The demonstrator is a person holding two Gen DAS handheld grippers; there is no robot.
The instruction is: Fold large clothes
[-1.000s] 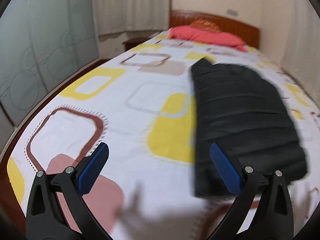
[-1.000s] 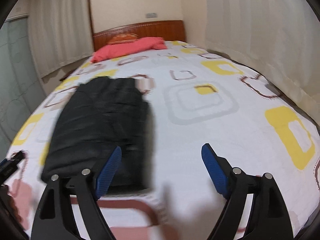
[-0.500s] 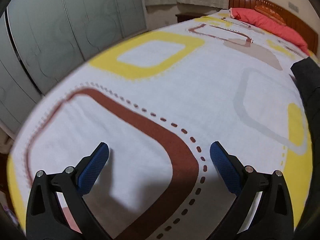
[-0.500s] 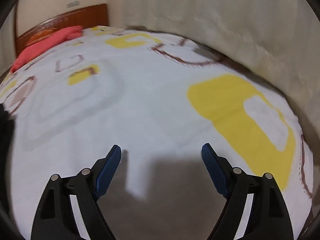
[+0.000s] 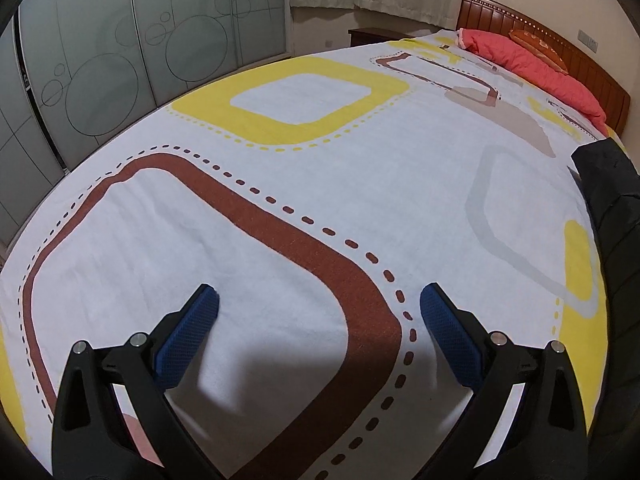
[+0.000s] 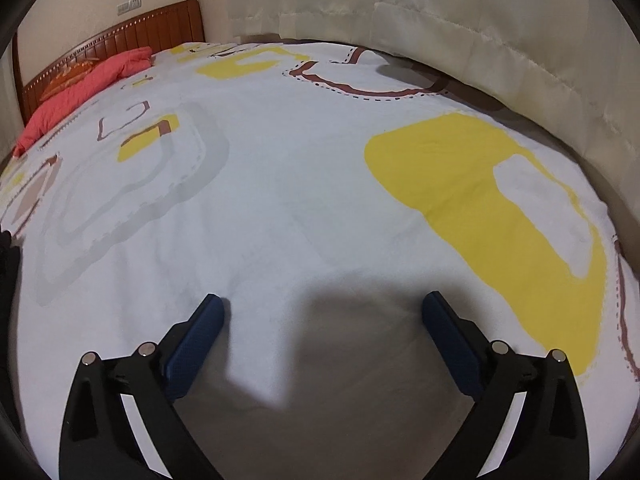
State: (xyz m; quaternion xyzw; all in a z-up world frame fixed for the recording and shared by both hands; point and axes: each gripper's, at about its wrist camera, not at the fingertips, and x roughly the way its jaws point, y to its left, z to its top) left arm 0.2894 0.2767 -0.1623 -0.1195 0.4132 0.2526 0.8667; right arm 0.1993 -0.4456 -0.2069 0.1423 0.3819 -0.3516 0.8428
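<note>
A folded black garment (image 5: 612,216) lies on the bed at the far right edge of the left wrist view; only a sliver of it (image 6: 7,248) shows at the left edge of the right wrist view. My left gripper (image 5: 318,300) is open and empty, low over the bedspread, well left of the garment. My right gripper (image 6: 322,306) is open and empty, low over the bedspread, well right of the garment.
The bedspread (image 5: 304,184) is white with yellow, brown and grey squares. A red pillow (image 5: 532,60) lies at the wooden headboard (image 6: 112,36). Frosted wardrobe doors (image 5: 120,52) stand along the left side, curtains (image 6: 480,32) along the right.
Both grippers have swung outward away from the black garment, left one leftward and right one rightward, and dropped closer to the bedspread. The garment has slid to the frame edges.
</note>
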